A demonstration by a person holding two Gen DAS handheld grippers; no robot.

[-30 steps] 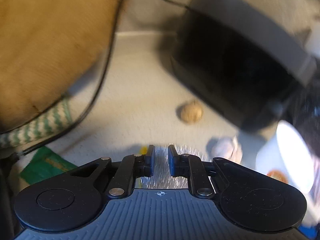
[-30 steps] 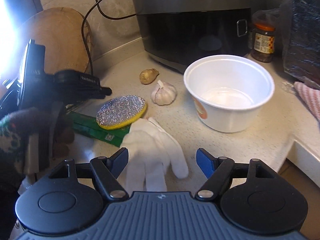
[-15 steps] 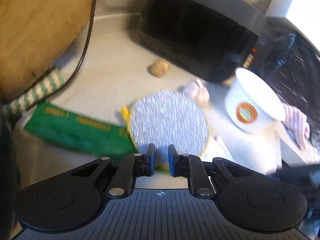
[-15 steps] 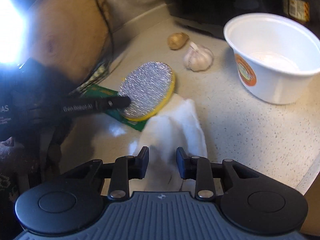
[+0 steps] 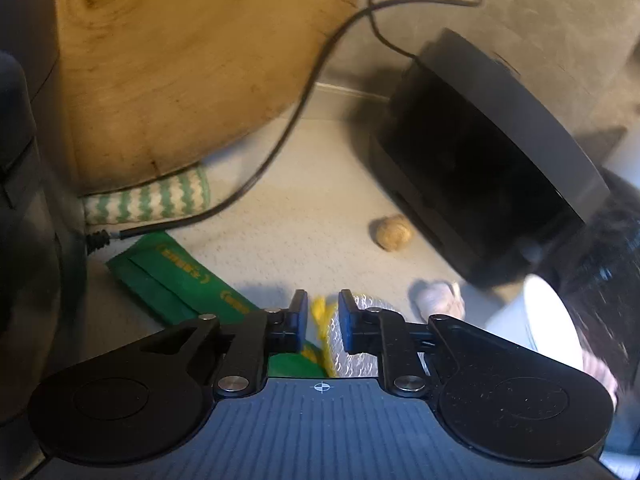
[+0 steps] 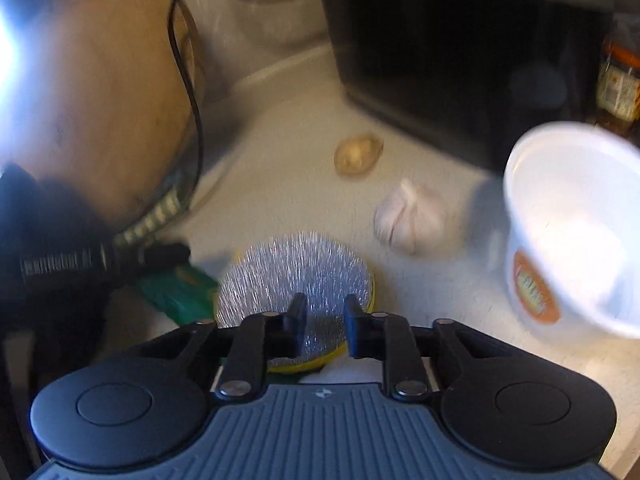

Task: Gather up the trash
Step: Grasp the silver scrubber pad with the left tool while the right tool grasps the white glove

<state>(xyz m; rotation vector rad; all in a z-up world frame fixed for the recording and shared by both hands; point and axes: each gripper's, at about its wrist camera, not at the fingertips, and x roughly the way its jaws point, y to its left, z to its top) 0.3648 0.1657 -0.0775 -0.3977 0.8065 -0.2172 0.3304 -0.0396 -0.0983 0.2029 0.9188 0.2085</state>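
One white cup with orange label, unreadable, green packet, yellow print

Right view is motion-blurred overall. Cup cut by edge at 3 o'clock, logo unreadable. Jar at 2 o'clock smeared, label illegible. Glove mostly hidden under right gripper; can't tell if fingers pinch it. Left view: sponge largely behind left gripper, grip unclear. Cup at 4 o'clock blurred, part hidden. Packet text too small to read.
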